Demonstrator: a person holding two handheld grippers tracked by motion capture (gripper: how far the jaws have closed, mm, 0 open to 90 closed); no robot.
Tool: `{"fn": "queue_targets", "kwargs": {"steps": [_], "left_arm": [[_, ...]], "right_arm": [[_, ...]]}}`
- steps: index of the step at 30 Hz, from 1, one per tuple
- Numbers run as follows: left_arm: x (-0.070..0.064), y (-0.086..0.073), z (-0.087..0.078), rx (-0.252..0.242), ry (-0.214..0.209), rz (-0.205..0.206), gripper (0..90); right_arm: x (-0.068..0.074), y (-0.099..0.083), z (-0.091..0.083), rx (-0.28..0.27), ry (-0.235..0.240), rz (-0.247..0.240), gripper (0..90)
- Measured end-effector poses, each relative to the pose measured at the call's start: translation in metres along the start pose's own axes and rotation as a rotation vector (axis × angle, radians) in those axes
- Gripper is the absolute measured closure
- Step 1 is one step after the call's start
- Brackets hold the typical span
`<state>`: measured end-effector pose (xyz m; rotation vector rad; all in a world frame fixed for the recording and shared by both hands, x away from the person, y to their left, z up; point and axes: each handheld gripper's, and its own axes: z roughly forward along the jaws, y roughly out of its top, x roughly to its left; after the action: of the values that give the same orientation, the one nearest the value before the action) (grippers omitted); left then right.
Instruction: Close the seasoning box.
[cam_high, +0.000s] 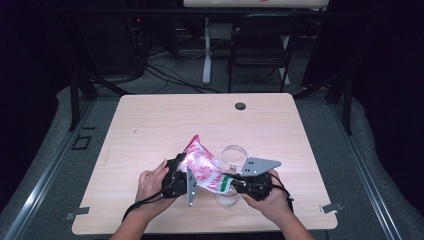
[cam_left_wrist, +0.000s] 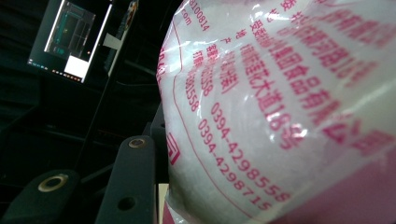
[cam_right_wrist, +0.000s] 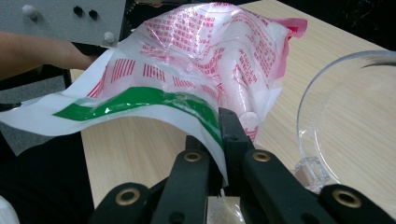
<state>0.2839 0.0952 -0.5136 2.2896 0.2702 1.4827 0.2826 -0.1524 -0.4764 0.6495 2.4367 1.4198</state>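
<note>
- The plastic food bag (cam_high: 204, 167) is held above the near middle of the worktop (cam_high: 150, 130), stretched between the two hand-held grippers.
- Bag material: clear-to-white film with red-pink printing. The print includes Chinese characters, blocks of short bars and the digits 0394-4298558, legible in the left gripper view (cam_left_wrist: 280, 116).
- One end of the bag carries a green band on a white margin (cam_right_wrist: 140, 100); the far end has a solid pink edge (cam_right_wrist: 292, 25), which tilts up and away from the person.
- The film is creased and glossy. Whitish contents show through it; what they are cannot be determined.
- Left hand-held gripper (cam_high: 179, 172): positioned against the pink-printed end of the bag, which lies against one black jaw in the left gripper view. Whether the jaws are clamped on the film cannot be determined.
- Right hand-held gripper (cam_right_wrist: 223, 140): jaws closed on the green-banded edge of the bag, with the film pinched between them.
- A clear glass bowl (cam_right_wrist: 350, 121) stands on the worktop just beside the right hand-held gripper, partly behind the bag in the high view (cam_high: 234, 154).
- A small black round cap (cam_high: 240, 106) sits at the far edge of the worktop, well apart from the bag.
</note>
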Motion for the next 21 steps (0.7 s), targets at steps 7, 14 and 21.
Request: {"fn": "queue_targets", "kwargs": {"steps": [7,14,21], "left_arm": [[0.0004,0.0014,-0.0008,0.008,0.01,0.02,60.4],[0.0008,0.003,-0.0018,0.015,0.026,0.044,60.4],[0.0023,0.0058,-0.0036,0.031,0.035,0.067,60.4]], "right_arm": [[0.0001,-0.002,0.0011,0.001,-0.011,0.001,90.0],[0.0004,-0.0035,0.0019,0.005,-0.011,0.004,90.0],[0.0006,-0.0047,0.0026,0.012,-0.022,-0.006,90.0]]}}
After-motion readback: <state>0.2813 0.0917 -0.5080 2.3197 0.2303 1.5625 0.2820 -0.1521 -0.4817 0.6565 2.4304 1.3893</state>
